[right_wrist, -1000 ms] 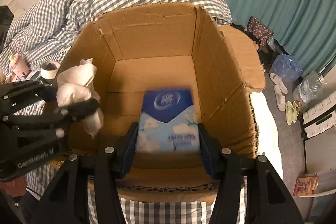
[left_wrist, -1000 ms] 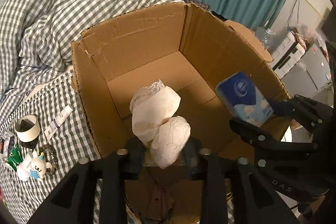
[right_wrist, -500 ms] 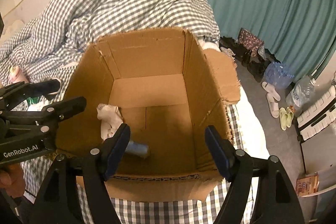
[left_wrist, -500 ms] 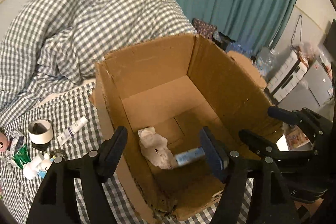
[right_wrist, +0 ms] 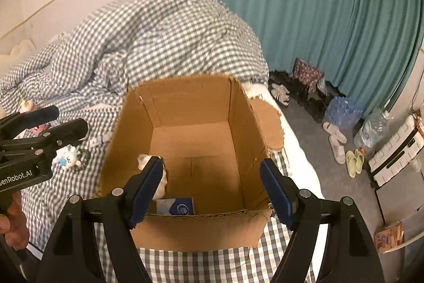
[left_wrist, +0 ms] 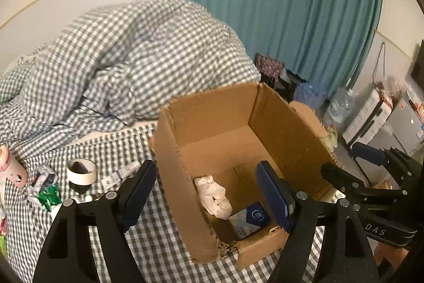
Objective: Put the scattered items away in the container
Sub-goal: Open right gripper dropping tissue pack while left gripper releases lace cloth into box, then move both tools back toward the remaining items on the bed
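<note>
An open cardboard box (left_wrist: 185,150) (right_wrist: 124,139) stands on the checked bed. Inside lie a crumpled white cloth (left_wrist: 214,196) (right_wrist: 144,159) and a blue tissue pack (left_wrist: 251,219) (right_wrist: 176,206). My left gripper (left_wrist: 206,192) is open and empty above the box's near left wall; it also shows in the right wrist view (right_wrist: 57,121). My right gripper (right_wrist: 212,190) is open and empty above the box's near edge; it also shows in the left wrist view (left_wrist: 352,161). Left of the box lie a tape roll (left_wrist: 80,171), a white tube (left_wrist: 122,173), a small white figure toy (right_wrist: 69,154) and green wrappers (left_wrist: 49,196).
A rumpled checked duvet (left_wrist: 132,65) is piled behind the box. A pink bottle (left_wrist: 10,169) lies at the far left. A teal curtain (right_wrist: 318,17), slippers (right_wrist: 352,161), water bottles and white storage units (right_wrist: 394,153) stand on the floor to the right of the bed.
Both grippers opened and let go: the white cloth and the blue tissue pack dropped into the box. Both grippers then drew back and up from the box.
</note>
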